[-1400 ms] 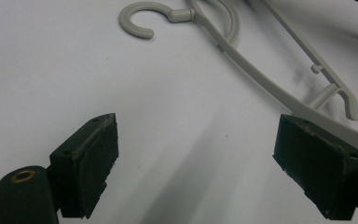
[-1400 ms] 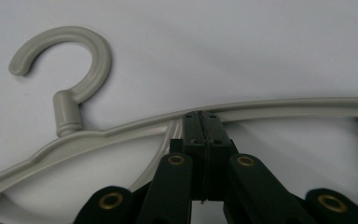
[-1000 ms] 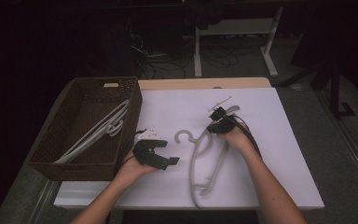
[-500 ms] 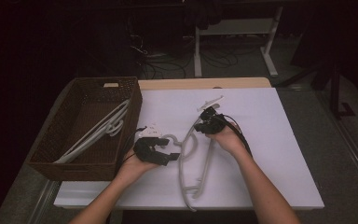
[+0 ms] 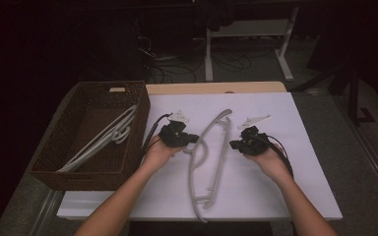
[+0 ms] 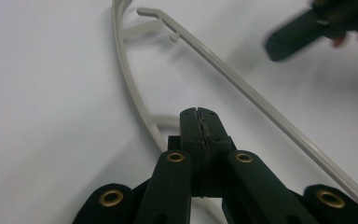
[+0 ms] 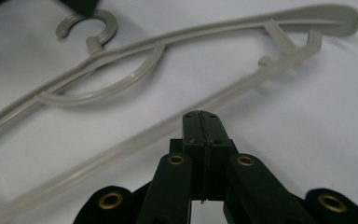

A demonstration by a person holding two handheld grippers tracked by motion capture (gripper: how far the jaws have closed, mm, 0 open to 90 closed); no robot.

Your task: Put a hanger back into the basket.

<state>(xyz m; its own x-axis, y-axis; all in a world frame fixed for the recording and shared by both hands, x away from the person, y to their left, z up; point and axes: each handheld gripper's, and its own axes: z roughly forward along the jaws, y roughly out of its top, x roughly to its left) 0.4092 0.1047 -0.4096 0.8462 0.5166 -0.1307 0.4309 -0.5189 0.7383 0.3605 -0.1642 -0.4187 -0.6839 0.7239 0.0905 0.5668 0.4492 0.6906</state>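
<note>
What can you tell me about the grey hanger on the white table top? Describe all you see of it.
The grey hanger looks like moulded plastic, pale and matt. It has a curved hook, a long bowed shoulder bar with a broad rounded end, a thinner straight lower bar, an inner arc beneath the neck, and small notch hooks near the ends. It lies flat on the white table top, running lengthwise away from the person, between the two grippers. Whether the left gripper touches its hook cannot be told.

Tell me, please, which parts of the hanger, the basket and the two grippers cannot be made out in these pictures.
- Hanger hook, high view: hidden behind the left gripper.
- Hanger's long arm, left gripper view: cut off at the right edge.
- Right gripper, left gripper view: blurred, cut by the top edge.
- Basket, high view: the number of hangers inside is unclear in dim light.
</note>
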